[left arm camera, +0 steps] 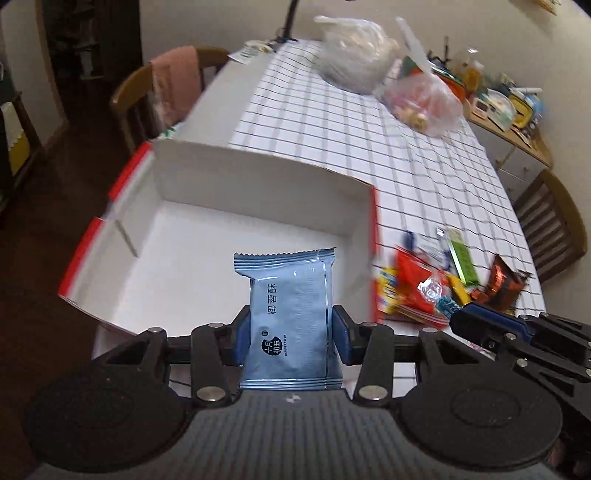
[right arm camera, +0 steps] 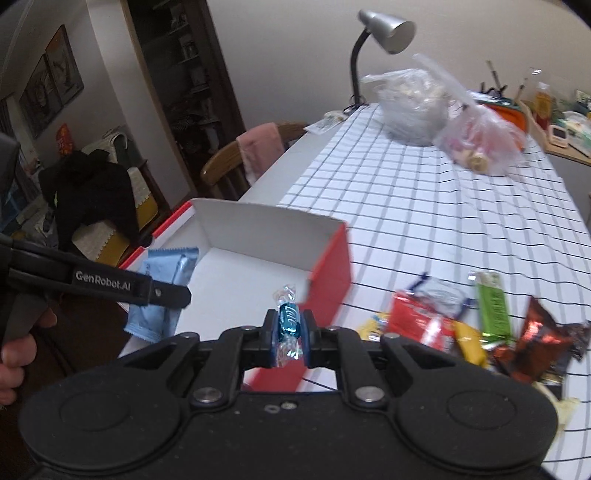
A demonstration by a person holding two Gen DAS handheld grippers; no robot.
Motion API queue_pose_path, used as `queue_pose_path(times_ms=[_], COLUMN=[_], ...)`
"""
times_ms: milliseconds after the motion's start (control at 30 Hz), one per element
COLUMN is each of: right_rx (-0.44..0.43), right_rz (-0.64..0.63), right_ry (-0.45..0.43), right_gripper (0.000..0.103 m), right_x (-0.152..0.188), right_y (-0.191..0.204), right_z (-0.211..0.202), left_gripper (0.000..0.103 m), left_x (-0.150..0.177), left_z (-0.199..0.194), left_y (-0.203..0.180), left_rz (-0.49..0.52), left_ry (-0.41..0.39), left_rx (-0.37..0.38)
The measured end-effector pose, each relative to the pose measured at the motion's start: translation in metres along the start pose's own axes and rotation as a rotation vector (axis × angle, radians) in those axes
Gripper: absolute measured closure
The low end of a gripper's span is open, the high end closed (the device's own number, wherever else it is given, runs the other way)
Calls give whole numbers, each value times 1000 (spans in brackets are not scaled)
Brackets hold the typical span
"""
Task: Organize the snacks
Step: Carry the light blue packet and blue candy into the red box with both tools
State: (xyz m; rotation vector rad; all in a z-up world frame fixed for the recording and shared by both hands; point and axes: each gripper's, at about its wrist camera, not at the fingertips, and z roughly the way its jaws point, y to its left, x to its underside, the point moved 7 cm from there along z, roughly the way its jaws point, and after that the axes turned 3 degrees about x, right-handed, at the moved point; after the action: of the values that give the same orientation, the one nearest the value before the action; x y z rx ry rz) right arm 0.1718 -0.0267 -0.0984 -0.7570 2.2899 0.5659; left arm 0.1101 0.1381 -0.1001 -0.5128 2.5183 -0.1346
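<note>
Blue packet (left arm camera: pixel 291 317) and wrapped candy (right arm camera: pixel 288 322) over open box (left arm camera: pixel 258 177).

Home dining room — checked table (right arm camera: pixel 424 206), wooden chair (right arm camera: pixel 229 166).

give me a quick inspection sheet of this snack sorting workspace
surface: table under a white cloth with a dark grid
job's things: open red and white box, inside bare white; loose snack pile on the cloth right of the box
clutter: two filled plastic bags at the far end, desk lamp behind them
grippers: left gripper shut on a blue snack packet over the box; right gripper shut on a blue wrapped candy near the box's red corner
cables: nothing seen
surroundings: wooden chair with a pink cloth, cluttered side shelf
</note>
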Motion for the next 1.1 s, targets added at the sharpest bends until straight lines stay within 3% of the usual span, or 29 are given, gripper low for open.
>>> queue_pose_path(times_ms=[133, 467, 800, 1100], right_rx=[-2, 25, 61, 74], right_rz=[7, 16, -5, -31], right_ry=[37, 154, 271, 305], right_gripper=[92, 92, 92, 91], right_x=[-6, -6, 16, 24], right_y=[23, 54, 62, 68], right_z=[30, 102, 136, 141], left_gripper=[60, 59, 59, 59], left_x=[-15, -38, -31, -16], left_z=[2, 41, 89, 108], left_y=[35, 95, 105, 102], left_rz=[-1, 16, 108, 153], left_ry=[-1, 94, 214, 277], left_rx=[-24, -90, -112, -114])
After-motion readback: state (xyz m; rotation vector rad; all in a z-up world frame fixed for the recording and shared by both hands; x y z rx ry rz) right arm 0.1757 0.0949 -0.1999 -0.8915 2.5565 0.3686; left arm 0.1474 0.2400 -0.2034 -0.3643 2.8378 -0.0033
